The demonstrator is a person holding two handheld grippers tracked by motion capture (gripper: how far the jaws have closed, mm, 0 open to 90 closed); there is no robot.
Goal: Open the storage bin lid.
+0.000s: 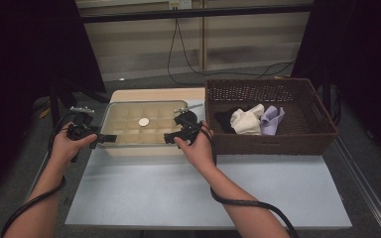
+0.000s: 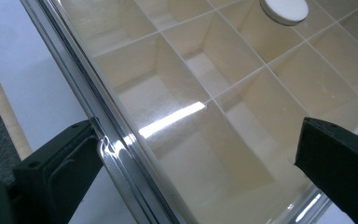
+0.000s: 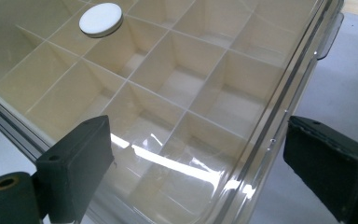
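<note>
A clear-lidded box with cream compartments sits at the table's far left, a white round disc on its lid. My left gripper is at the box's near left corner. In the left gripper view my left gripper is open, its jaws astride the lid's corner, and the disc lies beyond. My right gripper is at the near right corner. In the right gripper view my right gripper is open, jaws spanning that corner, with the disc farther off.
A brown wicker basket stands right of the box, holding a black cloth, a white cloth and a lilac cloth. Pale table surface stretches toward me. A lid latch tab juts from the box's right side.
</note>
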